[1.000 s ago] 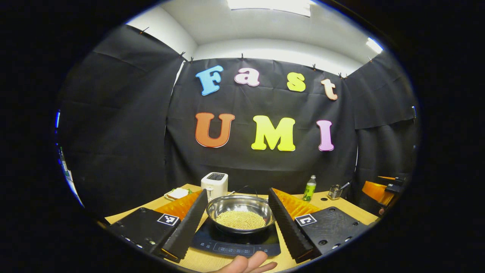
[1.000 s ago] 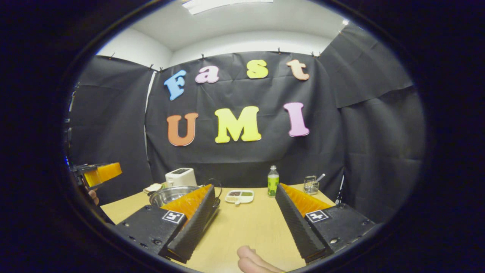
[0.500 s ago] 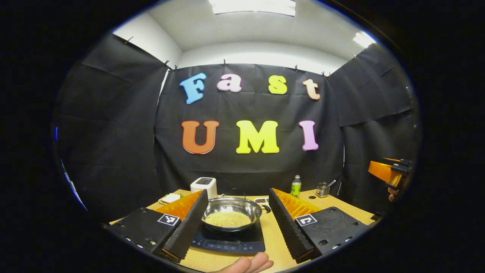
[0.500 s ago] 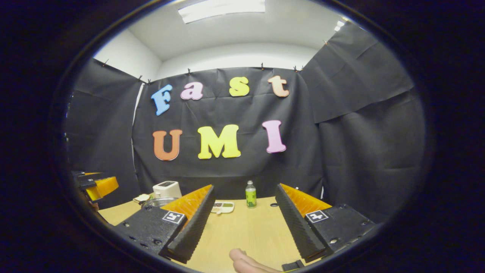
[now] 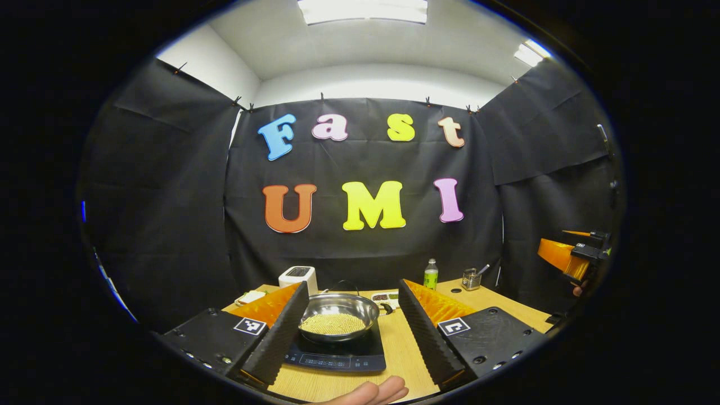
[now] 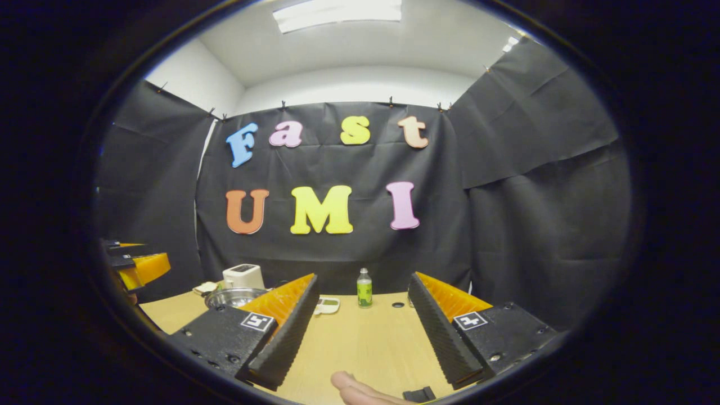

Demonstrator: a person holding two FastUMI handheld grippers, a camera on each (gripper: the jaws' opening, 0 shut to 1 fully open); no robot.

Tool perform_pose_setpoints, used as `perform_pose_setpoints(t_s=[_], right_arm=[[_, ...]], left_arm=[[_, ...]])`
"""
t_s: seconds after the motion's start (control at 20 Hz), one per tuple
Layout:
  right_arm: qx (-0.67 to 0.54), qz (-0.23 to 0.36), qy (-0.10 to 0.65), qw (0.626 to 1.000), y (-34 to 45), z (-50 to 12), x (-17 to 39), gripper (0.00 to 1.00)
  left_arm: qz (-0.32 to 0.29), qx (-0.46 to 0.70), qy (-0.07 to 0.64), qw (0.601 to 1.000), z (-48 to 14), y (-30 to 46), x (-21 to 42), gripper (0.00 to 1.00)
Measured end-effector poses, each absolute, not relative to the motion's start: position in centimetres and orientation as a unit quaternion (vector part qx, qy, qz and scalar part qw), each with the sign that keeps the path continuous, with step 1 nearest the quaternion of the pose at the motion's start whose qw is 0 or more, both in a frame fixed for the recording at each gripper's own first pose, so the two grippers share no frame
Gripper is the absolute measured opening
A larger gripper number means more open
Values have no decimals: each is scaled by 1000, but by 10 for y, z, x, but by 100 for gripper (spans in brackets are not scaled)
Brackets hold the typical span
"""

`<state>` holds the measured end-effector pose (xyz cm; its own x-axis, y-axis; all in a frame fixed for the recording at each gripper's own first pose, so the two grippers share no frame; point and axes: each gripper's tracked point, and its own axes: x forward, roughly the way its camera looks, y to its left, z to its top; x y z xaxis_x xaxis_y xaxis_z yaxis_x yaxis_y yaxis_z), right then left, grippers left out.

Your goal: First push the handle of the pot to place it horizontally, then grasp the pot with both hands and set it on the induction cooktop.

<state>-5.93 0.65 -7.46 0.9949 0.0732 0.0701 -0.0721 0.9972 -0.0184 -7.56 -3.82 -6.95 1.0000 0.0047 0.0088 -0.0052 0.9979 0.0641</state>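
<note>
Both grippers have drawn back from the table compared with a second ago, so the pot looks smaller and farther off in the left gripper view, and the table fills less of the right gripper view. The left gripper hangs in the air with its jaws wide apart and nothing between them; the pot sits well ahead of its fingertips, framed in the gap but apart from them. The right gripper is likewise spread wide and empty over bare tabletop, with a bottle and a small dish far beyond it. The pot rests on the cooktop, roughly centred on the dark surface, with pale grains lying in its bowl. Its thin wire handle arcs up behind the rim, though it is too small to tell just how it lies. A toaster stands behind the pot near the cloth wall. Judging by how things lie, the placing step appears done: the pot is on the cooktop and neither gripper touches it. What seems left is only clearing the hands away.
</note>
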Motion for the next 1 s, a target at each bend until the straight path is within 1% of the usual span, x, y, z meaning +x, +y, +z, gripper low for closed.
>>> perform_pose_setpoints(t_s=[0.1,0.15,0.2,0.35,0.4,0.45,0.5,0.55,0.7,0.75,0.8,0.85,0.9,0.95,1.0], right_arm=[[-9,38,-37,999,6,-73,-62,96],[-10,38,-38,999,5,-73,-62,100],[-11,36,-40,998,5,-72,-63,96],[-14,40,-39,998,8,-73,-64,96],[-14,43,-39,998,11,-74,-65,100],[-14,45,-38,998,11,-75,-64,96],[-17,46,-37,998,13,-75,-64,100],[-20,46,-35,998,14,-79,-62,96],[-23,48,-28,998,19,-84,-60,96],[-21,48,-28,998,20,-85,-58,100],[-19,49,-27,998,20,-85,-59,96],[-18,48,-27,998,19,-85,-58,100],[-18,46,-28,998,17,-85,-59,96],[-19,44,-29,998,15,-85,-59,96],[-19,40,-31,999,12,-84,-59,100]], left_arm=[[-2,31,-3,1000,-70,-41,-77,95],[-3,32,-2,999,-70,-42,-77,95],[-3,33,-2,999,-70,-42,-78,94],[-4,34,-5,999,-69,-43,-80,95],[-4,33,-4,999,-70,-42,-79,95],[-3,33,-2,999,-72,-41,-77,95],[0,33,0,999,-73,-40,-77,95],[1,33,1,999,-74,-39,-77,95],[6,32,1,999,-76,-35,-77,95],[7,31,1,1000,-75,-34,-77,95],[8,29,-1,1000,-74,-32,-78,95],[9,28,-2,1000,-73,-33,-78,95],[10,27,-4,1000,-71,-33,-78,95],[11,28,-5,1000,-70,-32,-79,95],[14,28,-4,999,-70,-31,-78,95]])
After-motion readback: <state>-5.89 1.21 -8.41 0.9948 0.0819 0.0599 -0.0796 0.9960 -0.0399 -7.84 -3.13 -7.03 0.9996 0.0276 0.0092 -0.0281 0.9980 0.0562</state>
